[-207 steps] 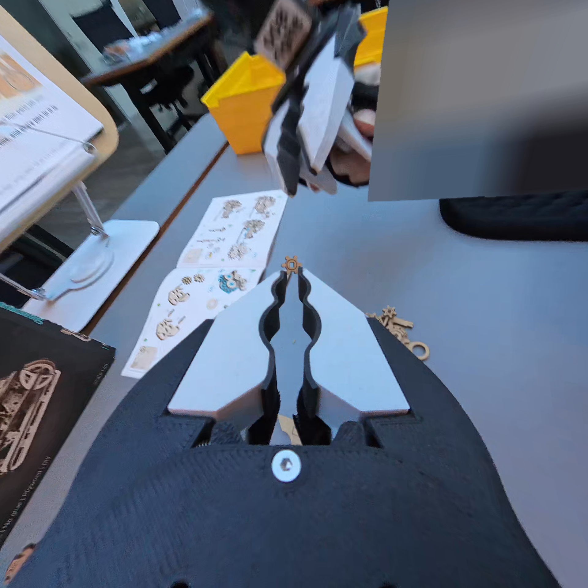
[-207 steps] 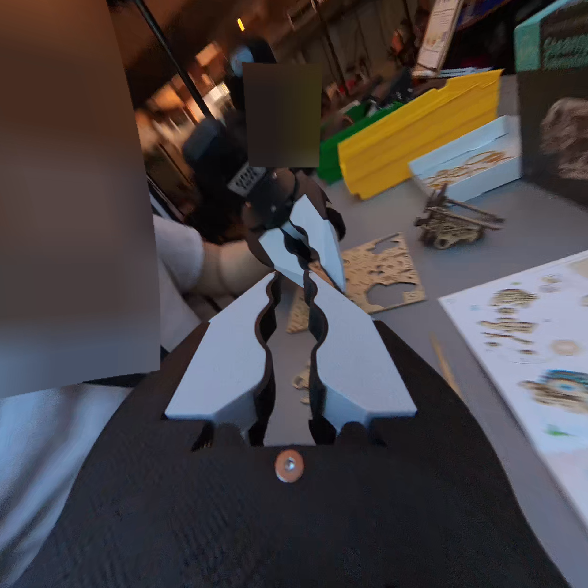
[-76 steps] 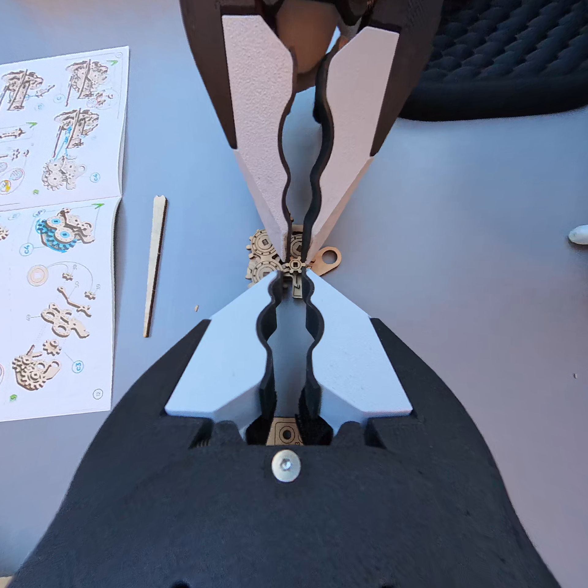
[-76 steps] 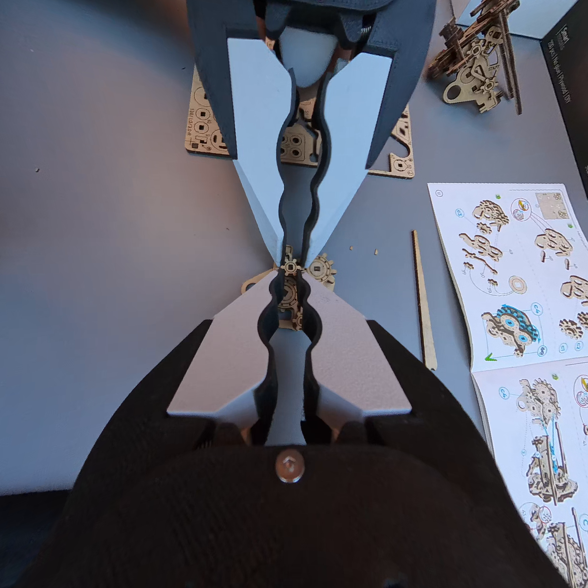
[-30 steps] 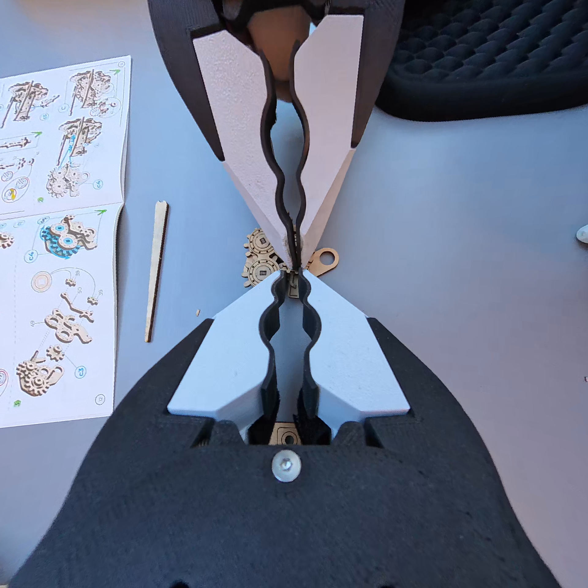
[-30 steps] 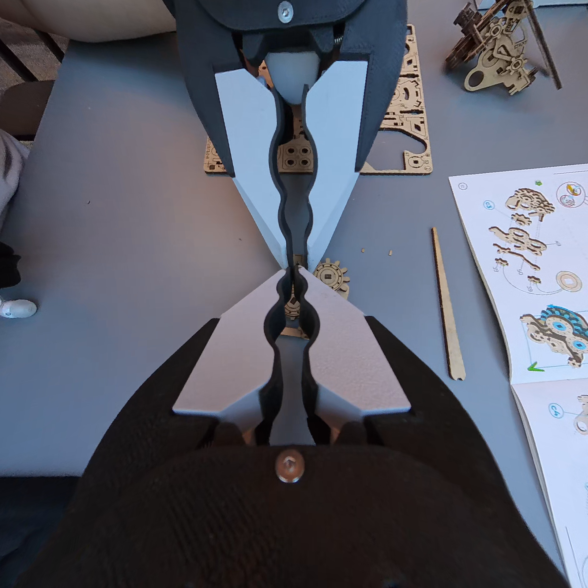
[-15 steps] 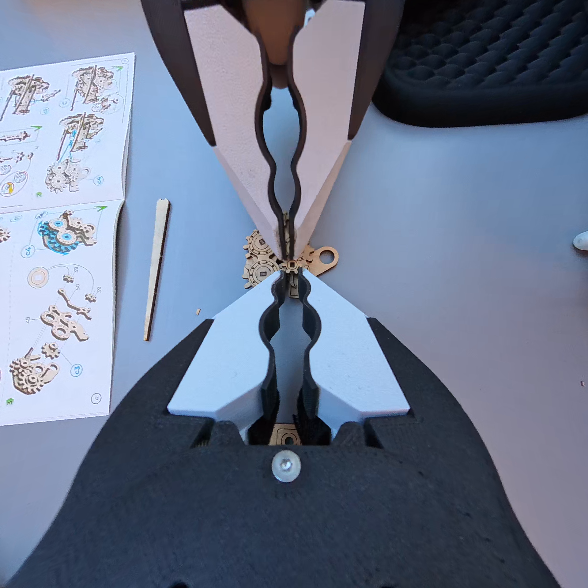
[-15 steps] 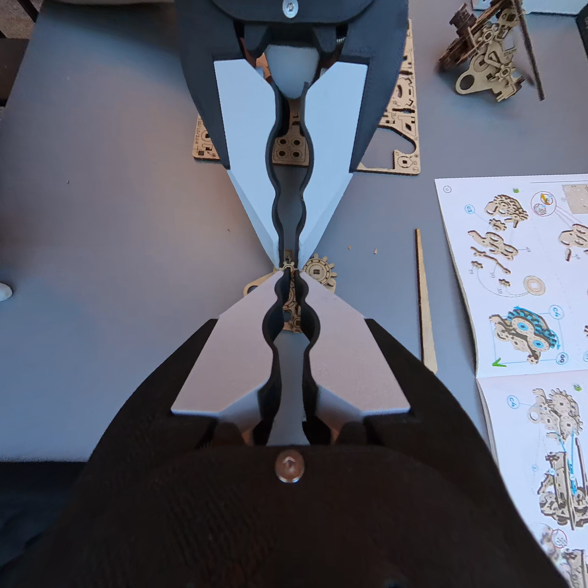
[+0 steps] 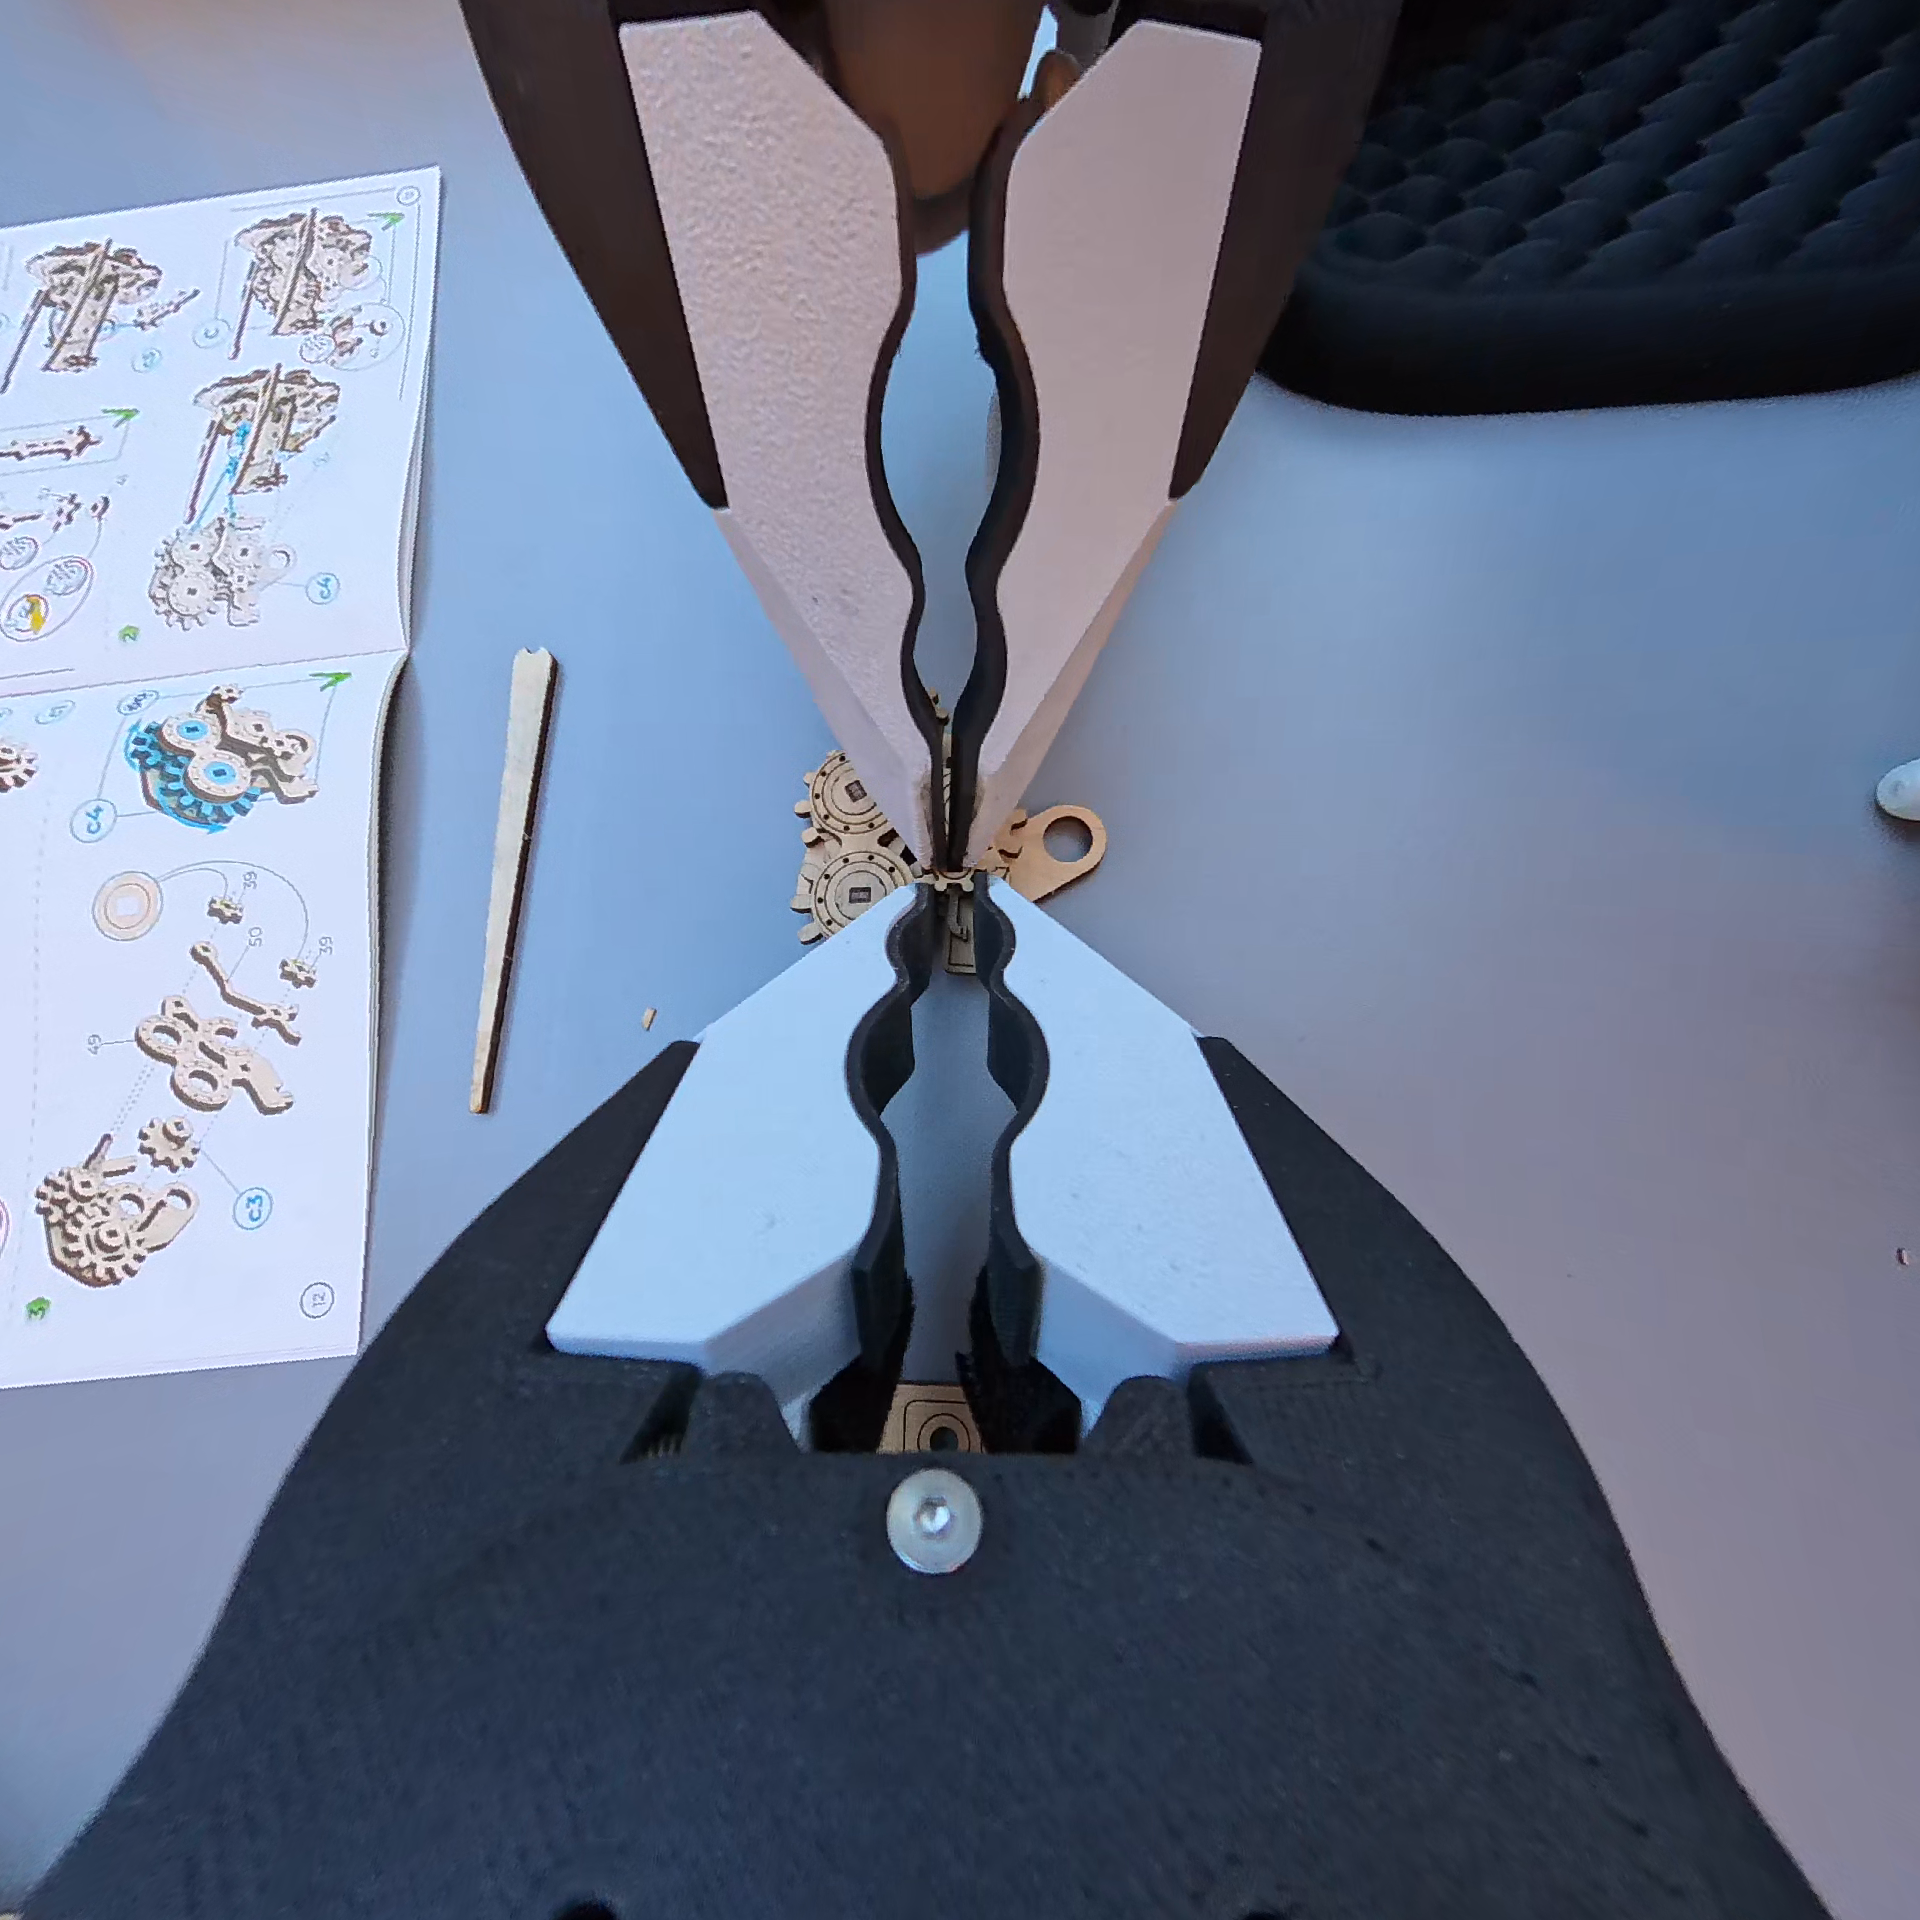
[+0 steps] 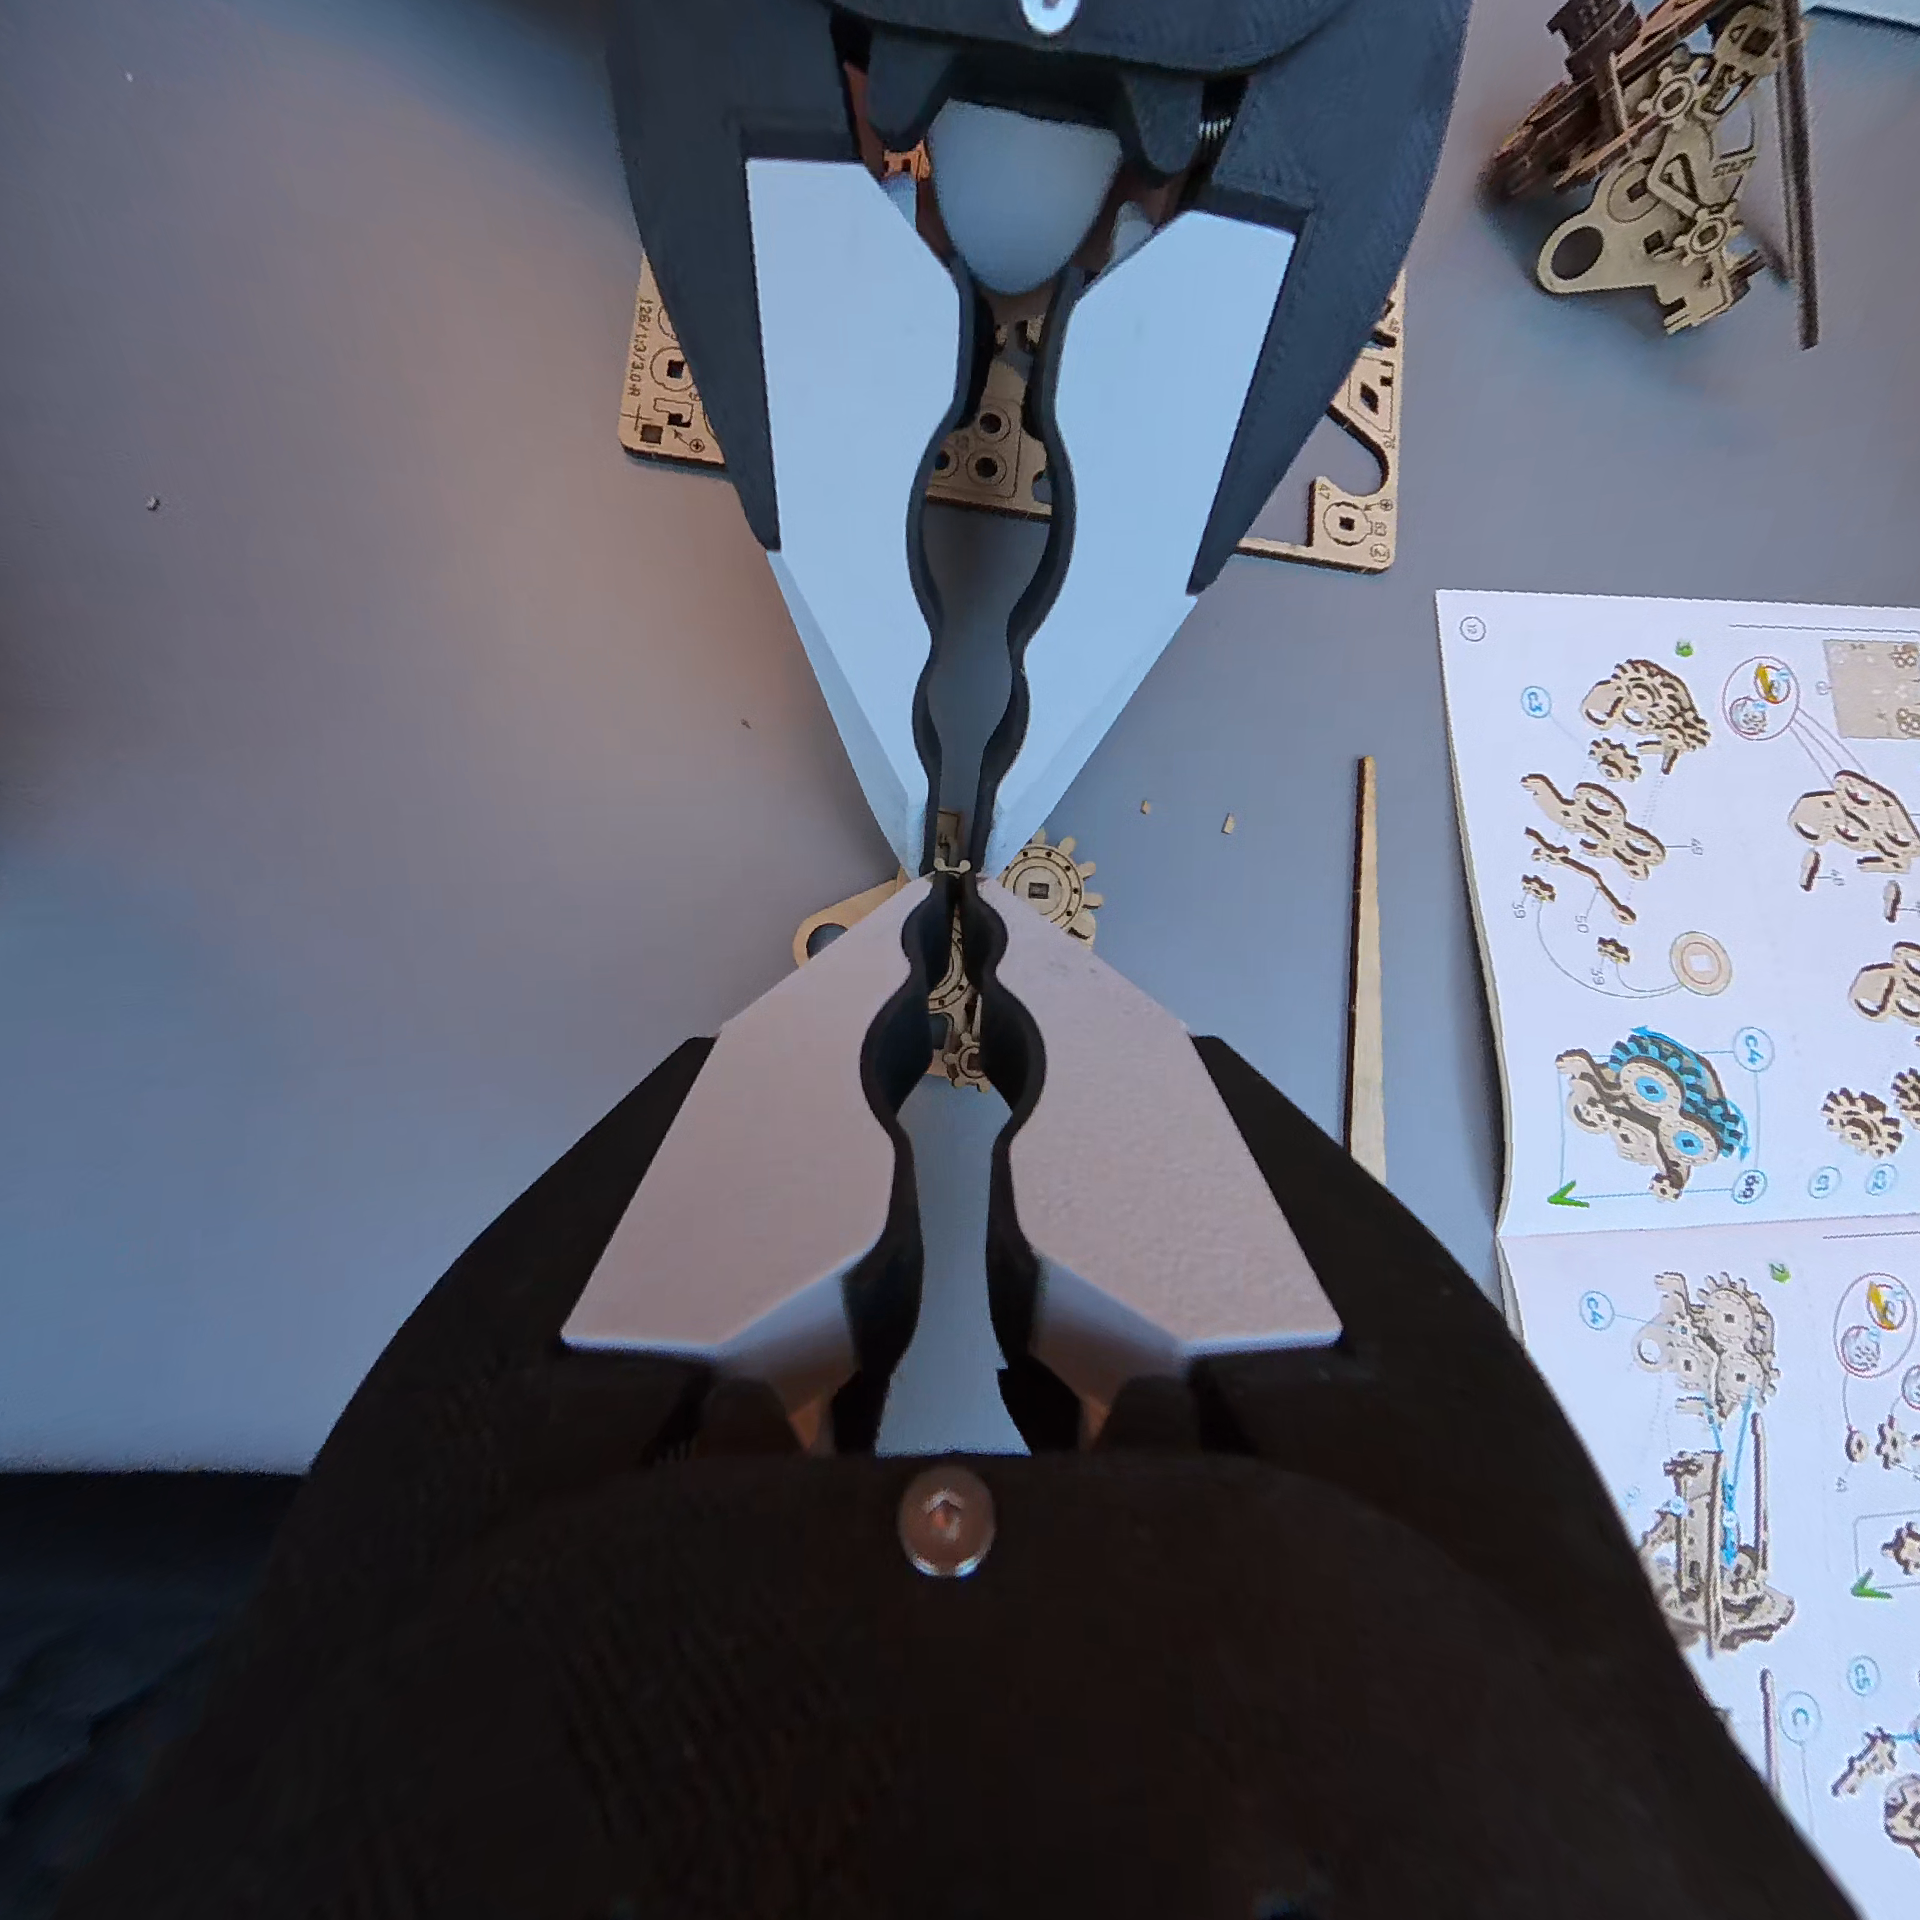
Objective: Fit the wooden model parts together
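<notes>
My left gripper [image 9: 951, 902] is shut on a tiny wooden gear [image 9: 954, 881], held flat at its tips. My right gripper [image 9: 945, 847] comes in from the far side and meets it tip to tip. Its jaws are closed on what looks like a thin wooden piece [image 9: 941, 790], mostly hidden, whose end touches the gear. In the right wrist view, my right gripper [image 10: 951, 891] is below, the left gripper [image 10: 951, 854] above, and the gear [image 10: 951, 865] is edge-on between them. A wooden gear assembly [image 9: 847, 857] with a ring lug lies on the grey table under the tips.
An open instruction booklet [image 9: 197, 769] lies to the left, with a thin wooden stick [image 9: 511, 873] beside it. A black padded mat [image 9: 1621, 197] is at the far right. In the right wrist view, a punched wooden sheet [image 10: 1340, 488] and a built wooden model [image 10: 1662, 177] lie beyond. The grippers are tip to tip, or close to it. From either gripper's tips it is about 9 cm to the thin wooden stick [image 9: 511, 873]. It is also in sight in the right wrist view [image 10: 1361, 971].
Both grippers came down from apart in the air to tip to tip over the table. In the last second the right gripper shifted slightly, uncovering the gear in the left tips.
</notes>
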The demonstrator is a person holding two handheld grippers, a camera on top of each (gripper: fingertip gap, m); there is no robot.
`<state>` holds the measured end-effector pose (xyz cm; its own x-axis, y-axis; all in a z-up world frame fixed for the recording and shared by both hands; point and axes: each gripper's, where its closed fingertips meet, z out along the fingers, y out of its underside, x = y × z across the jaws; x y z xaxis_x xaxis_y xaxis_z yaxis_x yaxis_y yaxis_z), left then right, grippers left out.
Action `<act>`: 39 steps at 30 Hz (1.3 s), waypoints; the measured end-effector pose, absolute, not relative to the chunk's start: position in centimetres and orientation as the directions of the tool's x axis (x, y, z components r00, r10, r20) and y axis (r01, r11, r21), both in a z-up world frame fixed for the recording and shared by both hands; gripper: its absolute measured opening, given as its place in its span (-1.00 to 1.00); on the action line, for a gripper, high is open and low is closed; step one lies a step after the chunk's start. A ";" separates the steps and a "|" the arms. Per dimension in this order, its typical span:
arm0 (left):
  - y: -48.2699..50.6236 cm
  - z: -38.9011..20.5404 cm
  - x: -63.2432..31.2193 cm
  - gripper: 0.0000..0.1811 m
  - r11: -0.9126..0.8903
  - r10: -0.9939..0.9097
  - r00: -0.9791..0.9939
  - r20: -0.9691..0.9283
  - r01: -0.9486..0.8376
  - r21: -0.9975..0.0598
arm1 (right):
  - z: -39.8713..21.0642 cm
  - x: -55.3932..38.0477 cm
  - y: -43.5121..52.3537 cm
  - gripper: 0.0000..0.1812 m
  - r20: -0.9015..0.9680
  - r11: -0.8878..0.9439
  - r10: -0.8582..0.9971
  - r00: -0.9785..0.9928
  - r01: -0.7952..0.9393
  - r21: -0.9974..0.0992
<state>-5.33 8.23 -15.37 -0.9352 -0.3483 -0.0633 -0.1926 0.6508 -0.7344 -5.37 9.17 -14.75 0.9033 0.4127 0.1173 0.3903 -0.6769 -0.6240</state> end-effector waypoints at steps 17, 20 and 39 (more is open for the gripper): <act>8.3 -15.3 -5.2 -0.96 0.637 -0.360 -0.932 -0.042 -0.213 -0.741 | -13.2 -4.8 9.5 -1.00 0.022 -0.673 0.374 0.927 0.287 -0.682; 8.3 -15.3 -5.2 -0.96 0.635 -0.363 -0.931 -0.040 -0.215 -0.742 | -13.7 -5.2 9.3 -1.00 0.011 -0.671 0.399 0.917 0.300 -0.678; 8.2 -15.3 -5.2 -0.96 0.640 -0.368 -0.929 -0.042 -0.220 -0.736 | -14.7 -5.3 9.4 -1.00 0.047 -0.717 0.383 0.922 0.330 -0.615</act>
<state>-5.16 8.25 -15.34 -0.9289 -0.3680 -0.0420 -0.2205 0.6405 -0.7357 -5.35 9.42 -14.66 0.9223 0.3835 0.0474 0.3295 -0.7167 -0.6147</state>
